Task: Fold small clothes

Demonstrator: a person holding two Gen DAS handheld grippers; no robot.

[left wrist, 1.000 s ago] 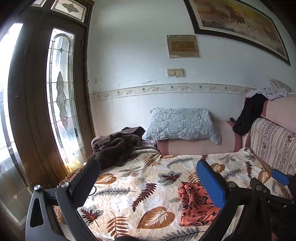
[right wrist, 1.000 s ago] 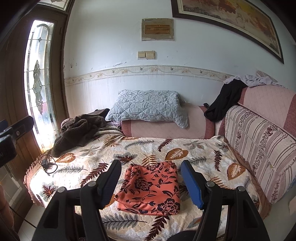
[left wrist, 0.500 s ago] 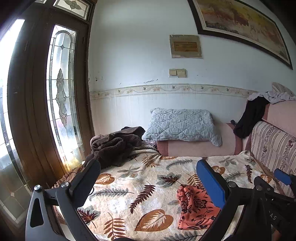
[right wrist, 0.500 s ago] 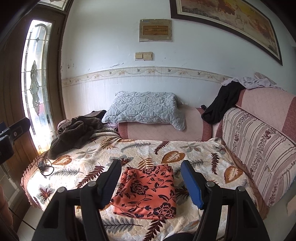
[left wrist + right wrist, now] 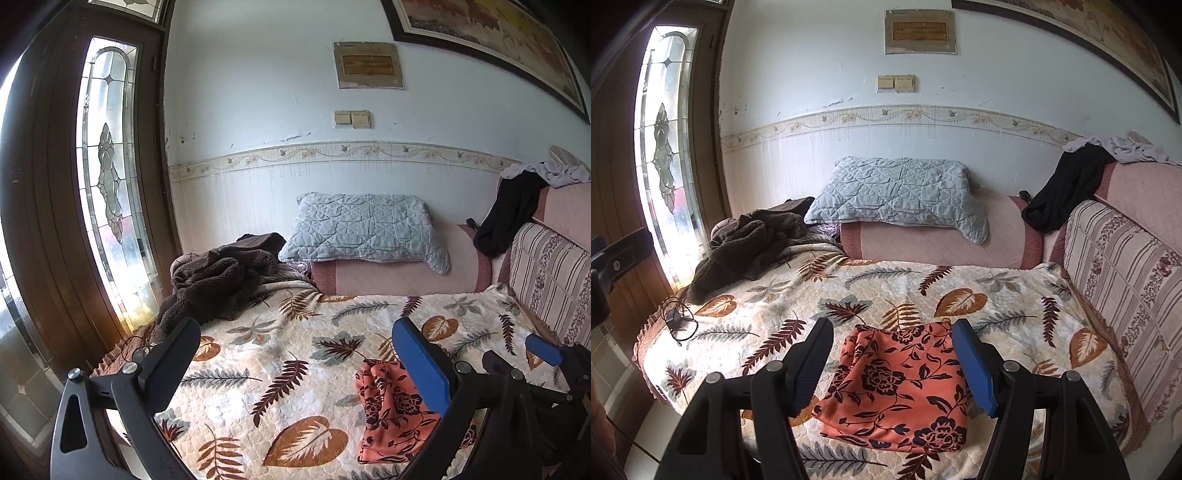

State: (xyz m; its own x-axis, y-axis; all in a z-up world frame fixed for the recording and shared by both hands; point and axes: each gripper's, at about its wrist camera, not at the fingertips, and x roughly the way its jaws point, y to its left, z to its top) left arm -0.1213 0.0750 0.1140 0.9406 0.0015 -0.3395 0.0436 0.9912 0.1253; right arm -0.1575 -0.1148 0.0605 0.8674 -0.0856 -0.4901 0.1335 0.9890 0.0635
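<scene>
Both of my tongs, the left gripper [image 5: 295, 354] and the right gripper [image 5: 892, 349], hang with jaws spread and empty above the leaf-patterned quilt [image 5: 997, 291], where the folded orange floral cloth [image 5: 899, 384] lies flat near the front edge, between my right fingers [image 5: 973, 363].

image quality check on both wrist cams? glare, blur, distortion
Left wrist view: tall stained-glass window blown out, walls bowed by fisheye. Right wrist view: orange floral folded cloth sharp and evenly lit, window glare at left edge, no motion blur.
</scene>
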